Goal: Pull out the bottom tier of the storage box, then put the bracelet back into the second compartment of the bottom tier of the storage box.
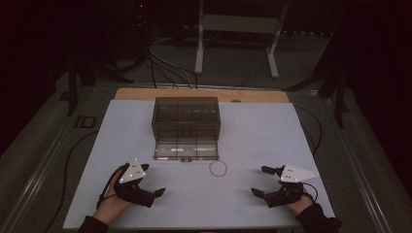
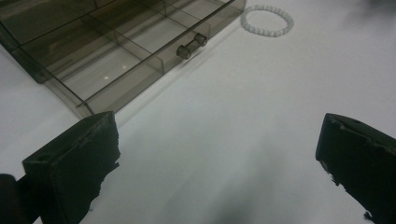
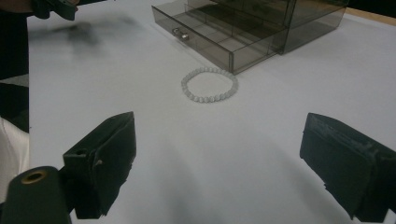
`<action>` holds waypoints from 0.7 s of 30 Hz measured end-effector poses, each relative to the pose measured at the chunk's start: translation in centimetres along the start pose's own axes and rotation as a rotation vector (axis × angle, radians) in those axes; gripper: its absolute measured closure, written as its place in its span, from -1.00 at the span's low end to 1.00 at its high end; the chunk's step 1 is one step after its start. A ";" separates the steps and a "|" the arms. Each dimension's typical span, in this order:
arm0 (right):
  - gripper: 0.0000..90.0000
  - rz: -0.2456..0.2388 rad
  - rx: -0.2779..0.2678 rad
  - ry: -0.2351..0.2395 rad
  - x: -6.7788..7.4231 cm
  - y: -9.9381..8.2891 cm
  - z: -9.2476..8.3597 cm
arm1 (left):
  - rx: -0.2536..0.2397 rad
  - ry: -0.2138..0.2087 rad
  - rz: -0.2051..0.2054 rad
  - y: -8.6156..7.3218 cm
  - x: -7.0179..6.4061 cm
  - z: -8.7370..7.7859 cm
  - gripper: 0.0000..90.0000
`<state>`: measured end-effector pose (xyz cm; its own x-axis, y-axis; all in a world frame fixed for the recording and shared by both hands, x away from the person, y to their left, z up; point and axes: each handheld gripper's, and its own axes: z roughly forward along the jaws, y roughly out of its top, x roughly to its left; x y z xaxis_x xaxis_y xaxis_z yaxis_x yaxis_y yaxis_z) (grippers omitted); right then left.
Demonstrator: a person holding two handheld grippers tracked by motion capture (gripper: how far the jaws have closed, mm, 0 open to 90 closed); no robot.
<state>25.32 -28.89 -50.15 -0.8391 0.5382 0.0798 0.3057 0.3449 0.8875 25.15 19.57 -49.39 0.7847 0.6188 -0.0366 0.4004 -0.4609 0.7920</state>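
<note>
The drawer box (image 1: 186, 119) is smoky see-through plastic, glossy, with a small shiny metal-looking knob (image 2: 192, 45) on its pulled-out drawer (image 3: 205, 39). The bracelet (image 3: 209, 84) is pale, smooth beads. The counter (image 1: 252, 194) has a matt white top and a wood-coloured far edge. Each claw's jaws look matt black, rough-edged.

Two black jaws of the left gripper (image 2: 217, 163) are rising from the bottom corners, standing wide apart with nothing between them, above a plain white tabletop (image 2: 233, 116). Beyond them, at upper left, a smoky transparent plastic drawer (image 2: 126, 42) with inner dividers is lying pulled open, its small cylindrical knob (image 2: 192, 45) facing the gripper. A white beaded bracelet (image 2: 267, 20) is lying on the table just beside the drawer's corner.
</note>
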 end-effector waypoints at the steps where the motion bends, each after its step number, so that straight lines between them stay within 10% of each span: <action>1: -0.76 0.000 0.001 0.000 0.0 0.0 0.0 | 0.002 0.002 -0.001 0.0 0.0 0.0 -1.00; 21: -0.76 0.006 -0.011 0.001 0.0 0.2 -0.2 | 0.000 0.018 0.005 0.1 -0.1 0.0 -1.00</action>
<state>25.26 -29.01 -49.88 -0.8377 0.5393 0.0862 0.3060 0.3328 0.8919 25.07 19.47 -49.32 0.7784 0.6274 -0.0216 0.3964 -0.4645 0.7919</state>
